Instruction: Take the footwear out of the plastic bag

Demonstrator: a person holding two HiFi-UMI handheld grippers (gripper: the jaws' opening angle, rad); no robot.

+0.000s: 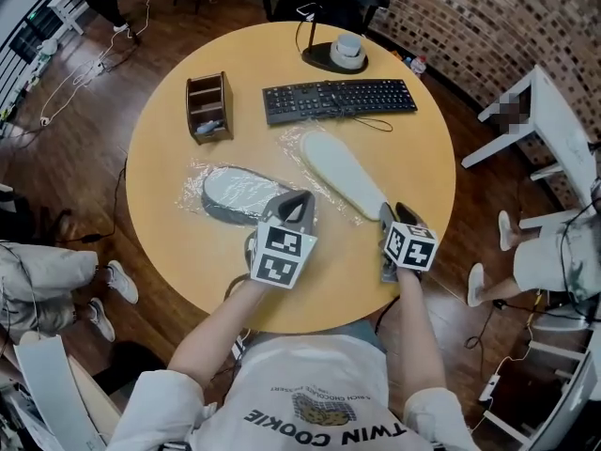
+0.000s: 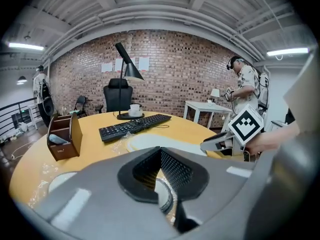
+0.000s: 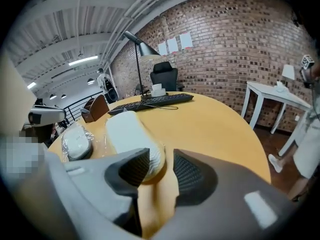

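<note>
Clear plastic bag wraps the grey slipper at the table's left, so pinch only loose film with your left claw, its tips closed beside it, while your right claw gapes wide around the pale slipper's near end.

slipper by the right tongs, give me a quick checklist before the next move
1. Right tongs open: ok. The jaws stand apart around the end of the white slipper and do not press on it.
2. White slipper free of its bag: cannot tell. Plastic lies around it.
3. Grey slipper out of its bag: not ok. It is wrapped in plastic.
4. Left tongs gripping the bag: cannot tell. The tips meet, but no pinched plastic shows.
5. Keyboard apart from both slippers: ok.
</note>
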